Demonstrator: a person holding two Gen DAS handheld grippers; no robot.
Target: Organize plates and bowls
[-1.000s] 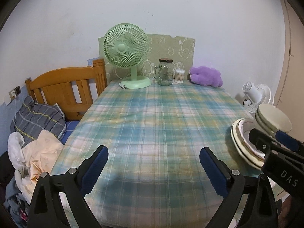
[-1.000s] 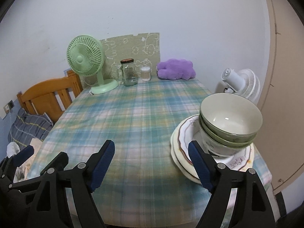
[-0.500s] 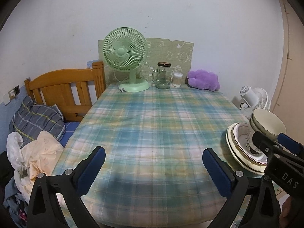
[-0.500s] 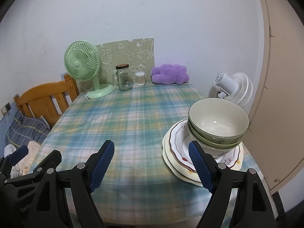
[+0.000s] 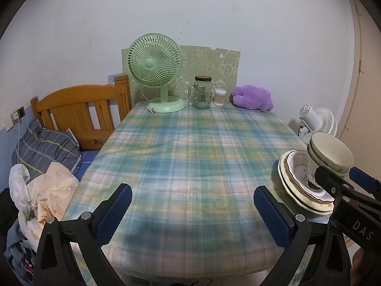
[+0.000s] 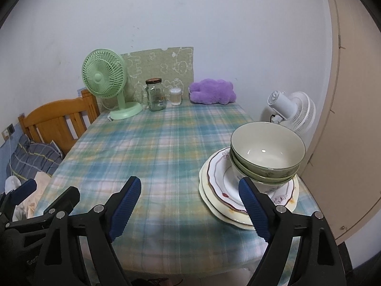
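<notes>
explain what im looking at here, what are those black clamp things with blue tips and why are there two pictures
Those are two hand-held grippers; a person holds one in each hand, and no robot arm is involved. Each carries a wide-angle camera looking along its fingers, hence two pictures. One shows the left gripper, open over bare tablecloth. The other shows the right gripper, jaws opening, nothing between them. On the table sit stacked bowls on stacked plates, near the right gripper. At the far end: a green fan, a glass jar, a small cotton swab container and a purple plush. Nothing is held.
</notes>
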